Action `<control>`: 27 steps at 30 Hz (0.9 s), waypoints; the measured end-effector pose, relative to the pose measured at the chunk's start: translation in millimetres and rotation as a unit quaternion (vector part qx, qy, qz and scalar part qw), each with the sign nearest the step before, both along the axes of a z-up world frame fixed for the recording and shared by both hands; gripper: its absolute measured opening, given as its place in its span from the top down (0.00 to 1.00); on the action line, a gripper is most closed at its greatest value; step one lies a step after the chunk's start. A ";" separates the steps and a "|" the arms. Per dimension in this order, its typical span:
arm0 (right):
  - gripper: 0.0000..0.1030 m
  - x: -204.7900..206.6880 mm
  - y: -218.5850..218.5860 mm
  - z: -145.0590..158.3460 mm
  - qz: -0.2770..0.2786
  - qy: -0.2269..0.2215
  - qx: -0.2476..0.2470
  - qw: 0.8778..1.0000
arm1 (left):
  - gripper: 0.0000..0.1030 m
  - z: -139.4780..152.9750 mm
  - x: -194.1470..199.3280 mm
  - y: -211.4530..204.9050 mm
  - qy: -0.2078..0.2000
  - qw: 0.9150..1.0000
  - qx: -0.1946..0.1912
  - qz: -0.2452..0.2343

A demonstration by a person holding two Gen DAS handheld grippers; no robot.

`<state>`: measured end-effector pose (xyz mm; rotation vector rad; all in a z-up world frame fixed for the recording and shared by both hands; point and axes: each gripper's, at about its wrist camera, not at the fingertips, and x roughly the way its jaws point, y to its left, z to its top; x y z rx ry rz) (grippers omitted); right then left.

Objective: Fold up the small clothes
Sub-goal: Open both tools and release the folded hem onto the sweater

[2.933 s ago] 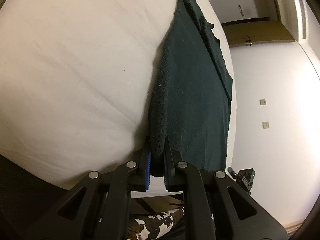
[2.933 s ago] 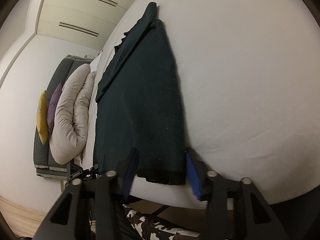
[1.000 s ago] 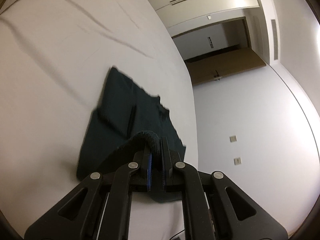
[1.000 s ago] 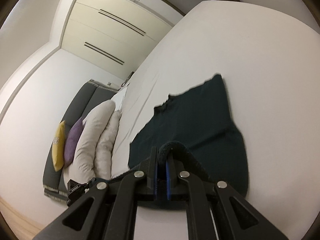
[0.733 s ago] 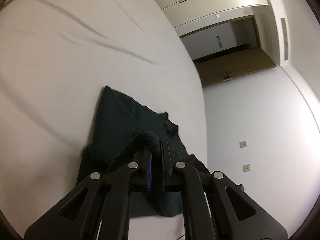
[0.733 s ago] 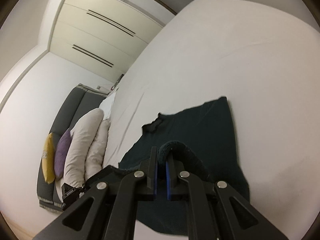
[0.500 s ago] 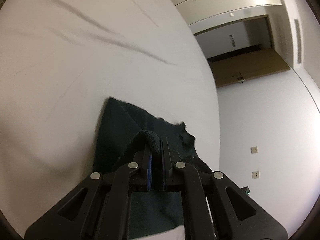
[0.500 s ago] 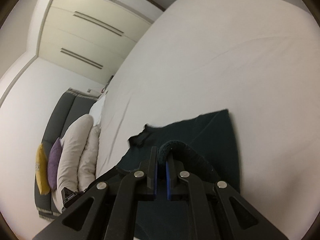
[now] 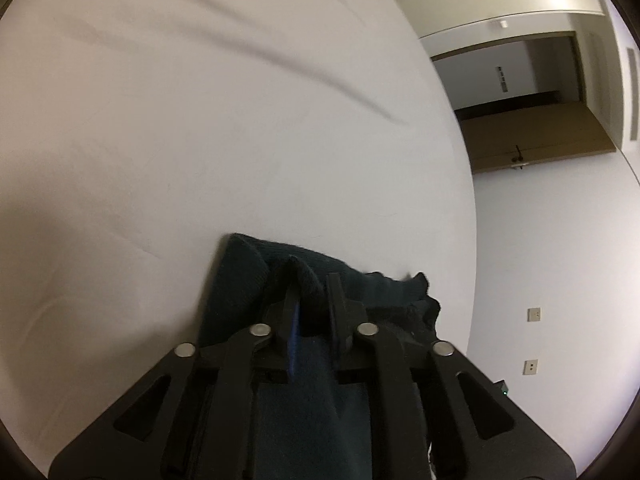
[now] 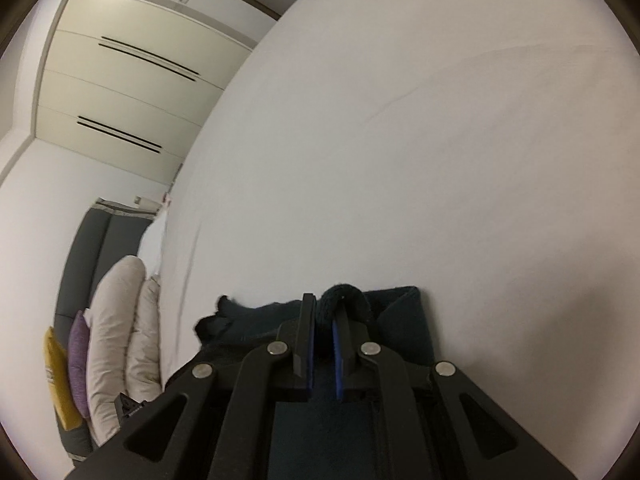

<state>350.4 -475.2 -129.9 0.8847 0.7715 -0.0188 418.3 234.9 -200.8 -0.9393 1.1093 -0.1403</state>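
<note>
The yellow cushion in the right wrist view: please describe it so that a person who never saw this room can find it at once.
Start at the big white bed and go to the grey sofa at the far left. Pillows lean there in a row: two pale pillows, then a purple cushion, and the yellow cushion stands last, at the outer end. It alone is yellow.
</note>
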 end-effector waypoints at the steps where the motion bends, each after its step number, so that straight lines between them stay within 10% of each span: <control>1: 0.81 -1.6 -2.6 -2.8 -0.004 -0.002 0.013 1.000 | 0.86 -2.4 1.4 0.9 0.001 1.000 -0.008 0.002; 3: 0.60 -6.3 -7.1 -4.7 -0.015 -0.022 0.036 0.999 | 0.74 -3.9 4.3 5.7 -0.010 0.999 -0.037 0.009; 8: 0.25 -13.8 -6.7 10.4 -0.050 -0.038 0.011 0.998 | 0.08 9.6 9.1 11.8 -0.046 0.997 -0.056 0.013; 19: 0.25 -45.1 15.6 54.6 -0.030 -0.095 -0.048 0.994 | 0.06 55.2 -27.4 48.3 -0.116 0.991 -0.023 0.057; 27: 0.36 -64.8 100.0 39.7 0.104 -0.102 -0.066 0.987 | 0.06 66.8 -45.0 -54.3 -0.138 0.978 0.106 -0.113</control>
